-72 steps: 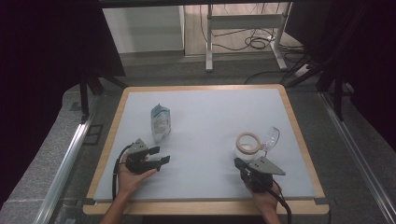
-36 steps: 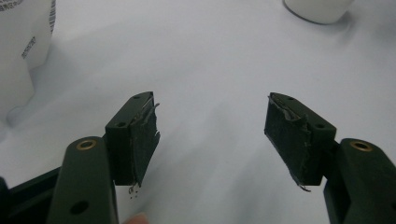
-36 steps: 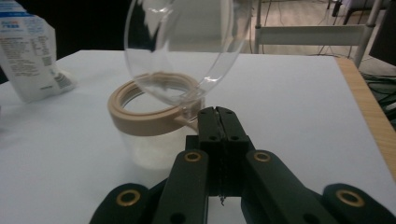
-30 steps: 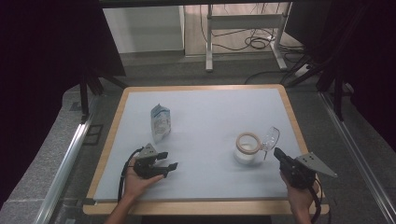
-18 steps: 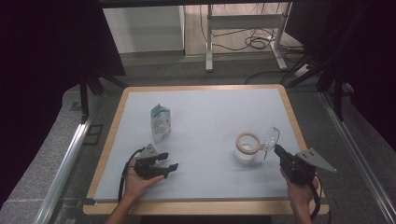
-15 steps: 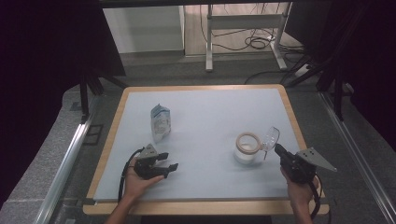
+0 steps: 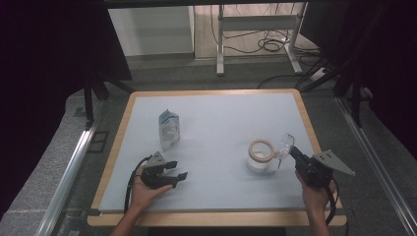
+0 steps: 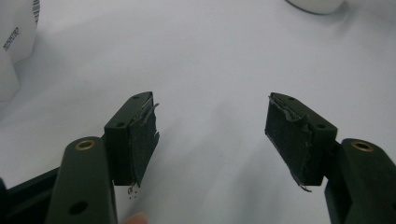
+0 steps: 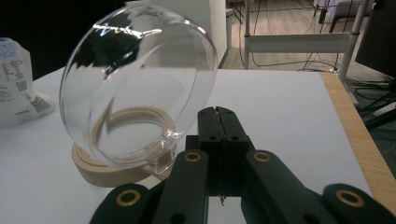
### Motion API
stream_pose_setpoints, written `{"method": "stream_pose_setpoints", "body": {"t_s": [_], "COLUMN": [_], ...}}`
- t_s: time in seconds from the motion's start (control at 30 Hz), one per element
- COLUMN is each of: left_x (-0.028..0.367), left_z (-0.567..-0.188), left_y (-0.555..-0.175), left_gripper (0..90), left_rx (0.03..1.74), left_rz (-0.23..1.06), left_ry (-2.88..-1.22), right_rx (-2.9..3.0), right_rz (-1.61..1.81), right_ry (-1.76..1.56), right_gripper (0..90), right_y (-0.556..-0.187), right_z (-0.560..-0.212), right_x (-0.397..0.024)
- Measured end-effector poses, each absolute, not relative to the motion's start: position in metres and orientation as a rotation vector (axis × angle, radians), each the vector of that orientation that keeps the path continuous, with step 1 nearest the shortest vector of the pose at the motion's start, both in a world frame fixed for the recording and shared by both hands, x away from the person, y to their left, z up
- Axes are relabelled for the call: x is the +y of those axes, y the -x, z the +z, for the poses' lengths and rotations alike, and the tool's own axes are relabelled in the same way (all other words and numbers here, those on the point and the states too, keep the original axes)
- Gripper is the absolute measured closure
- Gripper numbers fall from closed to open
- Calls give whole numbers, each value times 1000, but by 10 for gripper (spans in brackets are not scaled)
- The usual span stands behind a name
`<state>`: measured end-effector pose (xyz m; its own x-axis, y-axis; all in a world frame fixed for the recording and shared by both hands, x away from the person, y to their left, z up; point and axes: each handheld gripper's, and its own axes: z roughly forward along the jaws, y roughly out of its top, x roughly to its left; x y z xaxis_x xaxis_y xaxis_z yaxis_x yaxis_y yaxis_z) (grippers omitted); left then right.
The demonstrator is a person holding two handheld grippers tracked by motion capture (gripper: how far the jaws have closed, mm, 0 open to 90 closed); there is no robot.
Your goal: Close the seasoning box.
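- Right gripper (image 7: 295, 153): jaws pressed together, moved from in front of the jar (image 7: 259, 157) to its right, nudging the hinged clear lid (image 9: 135, 84) open.
- Left gripper (image 7: 179, 170): spread, empty, unmoved.

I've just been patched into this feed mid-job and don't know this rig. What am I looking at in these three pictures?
No robot arm here: a person holds a two-jaw gripper in each hand at a white table. The high view looks down from above the person's side. The other two pictures come from cameras riding on the grippers, looking along their black jaws. On the table are a white-and-blue packet and a white jar with a beige rim and its clear lid standing open. The left gripper is open and empty. The right gripper is shut, right beside the lid, with nothing visible between its jaws.
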<state>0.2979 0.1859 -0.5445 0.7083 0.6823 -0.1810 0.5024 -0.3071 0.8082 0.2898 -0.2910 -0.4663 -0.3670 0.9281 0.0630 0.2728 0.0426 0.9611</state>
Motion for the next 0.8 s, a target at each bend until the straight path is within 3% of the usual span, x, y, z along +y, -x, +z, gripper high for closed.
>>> {"method": "stream_pose_setpoints", "body": {"t_s": [0.8], "left_x": [181], "left_z": [-546], "left_y": [-297], "left_gripper": [334], "left_rx": [901], "left_rz": [231], "left_ry": [-1990], "right_rx": [1686], "right_rz": [1377], "right_ry": [-1176], "right_gripper": [897], "right_y": [-291], "right_z": [-455], "right_x": [-280]}}
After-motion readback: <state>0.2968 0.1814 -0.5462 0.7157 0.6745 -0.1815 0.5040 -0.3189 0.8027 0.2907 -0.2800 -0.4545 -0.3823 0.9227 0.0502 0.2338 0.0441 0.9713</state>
